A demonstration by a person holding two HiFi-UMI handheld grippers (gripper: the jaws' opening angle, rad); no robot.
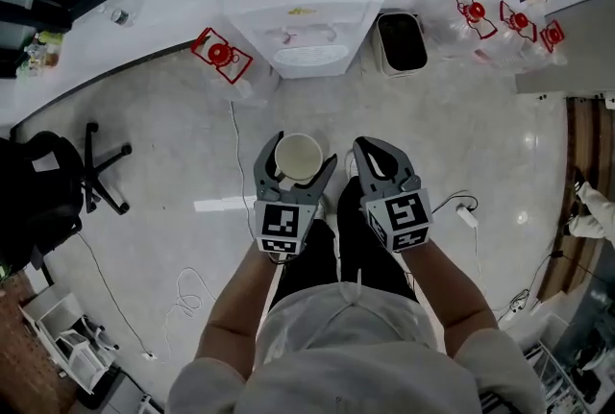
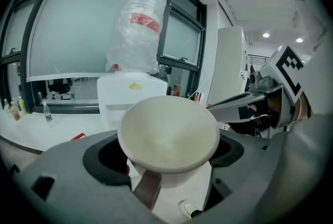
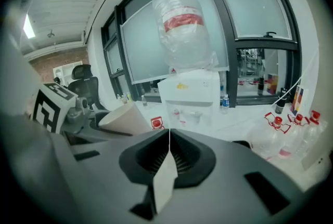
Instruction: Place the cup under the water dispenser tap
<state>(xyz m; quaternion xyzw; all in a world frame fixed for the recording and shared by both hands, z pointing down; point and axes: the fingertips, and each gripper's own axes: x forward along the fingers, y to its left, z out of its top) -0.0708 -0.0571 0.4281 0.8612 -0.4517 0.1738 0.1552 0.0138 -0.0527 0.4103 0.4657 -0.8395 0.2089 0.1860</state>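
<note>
A cream paper cup (image 1: pixel 298 156) stands upright, mouth up, between the jaws of my left gripper (image 1: pixel 302 155), which is shut on it. In the left gripper view the cup (image 2: pixel 168 134) fills the middle, held at its lower wall. The white water dispenser (image 1: pixel 304 13) with a clear bottle (image 2: pixel 138 30) on top stands ahead on the floor, well apart from the cup. Its taps (image 3: pixel 186 114) show in the right gripper view. My right gripper (image 1: pixel 365 149) hangs beside the cup, shut and empty, its jaws meeting (image 3: pixel 168 133).
A black bin (image 1: pixel 402 42) stands right of the dispenser. Empty bottles with red caps lie at its left (image 1: pixel 222 56) and far right (image 1: pixel 500 18). An office chair (image 1: pixel 58 182) is at the left. A cable (image 1: pixel 236 158) and a power strip (image 1: pixel 468 215) lie on the floor.
</note>
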